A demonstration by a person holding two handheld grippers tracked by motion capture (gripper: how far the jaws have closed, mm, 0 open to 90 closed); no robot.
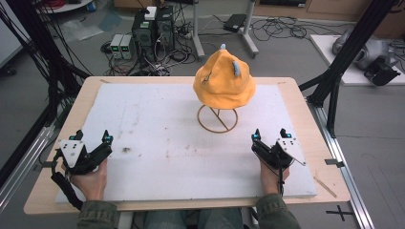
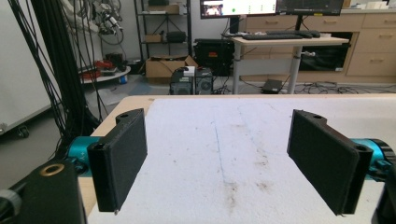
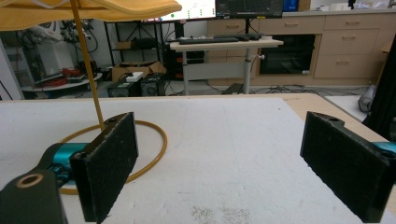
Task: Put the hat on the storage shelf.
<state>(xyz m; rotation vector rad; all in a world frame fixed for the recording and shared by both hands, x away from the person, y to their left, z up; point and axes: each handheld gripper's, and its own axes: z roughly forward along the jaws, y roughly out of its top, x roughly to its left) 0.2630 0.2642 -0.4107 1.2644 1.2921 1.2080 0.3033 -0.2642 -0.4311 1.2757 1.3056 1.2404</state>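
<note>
An orange bucket hat [image 1: 224, 79] with small grey-blue horns sits on a thin wire stand [image 1: 218, 119] at the table's far middle. In the right gripper view the hat's brim [image 3: 93, 8] hangs at the top left and the stand's ring [image 3: 154, 137] lies behind the left jaw. My left gripper [image 1: 93, 136] rests near the front left of the white mat, open, nothing between its jaws [image 2: 224, 163]. My right gripper [image 1: 271, 134] rests at the front right, open and empty [image 3: 224, 163], a short way in front and right of the stand.
The white foam mat [image 1: 157, 138] covers a wooden table [image 1: 305, 119]. Black frame posts [image 1: 351, 45] stand at the right and left. Computers and cables [image 1: 153, 28] lie on the floor beyond the far edge. A desk with monitors [image 2: 280, 37] stands farther back.
</note>
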